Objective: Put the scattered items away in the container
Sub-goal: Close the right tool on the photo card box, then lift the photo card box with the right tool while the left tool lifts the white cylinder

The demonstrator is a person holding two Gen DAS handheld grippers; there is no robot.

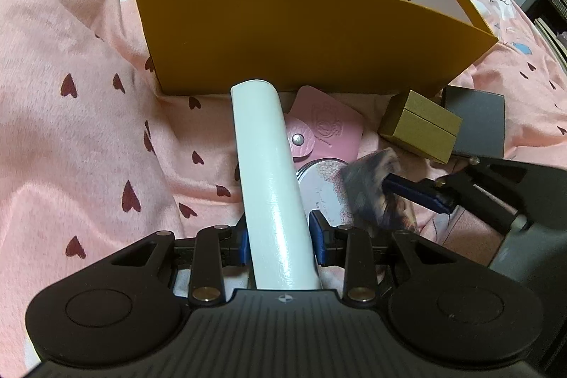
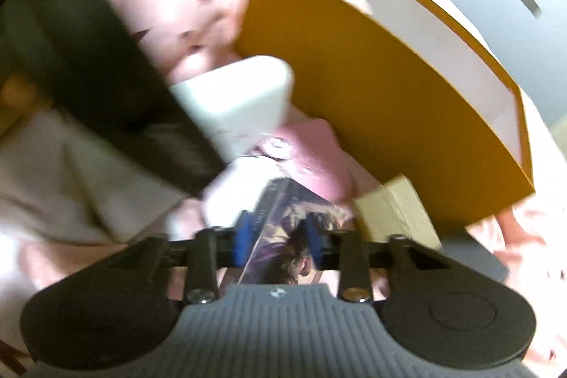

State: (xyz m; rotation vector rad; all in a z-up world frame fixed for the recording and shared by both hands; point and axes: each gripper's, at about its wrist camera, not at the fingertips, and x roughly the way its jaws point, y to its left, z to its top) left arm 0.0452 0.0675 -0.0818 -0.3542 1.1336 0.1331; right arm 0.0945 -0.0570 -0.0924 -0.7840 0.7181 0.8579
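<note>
Our left gripper [image 1: 281, 241] squeezes the white tube [image 1: 271, 179], pointing at the yellow box [image 1: 301, 38] straight ahead. Our right gripper [image 2: 278, 241] pinches a card [image 2: 283, 236].

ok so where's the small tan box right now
In the left wrist view the small tan box sits on the pink blanket, right of centre, before the orange container, beside a grey box.

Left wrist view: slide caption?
Left claw grips a white glossy rectangular case before the mustard-yellow cardboard box.

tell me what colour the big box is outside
Mustard yellow box, white inside; clearest in the left wrist view.
</note>
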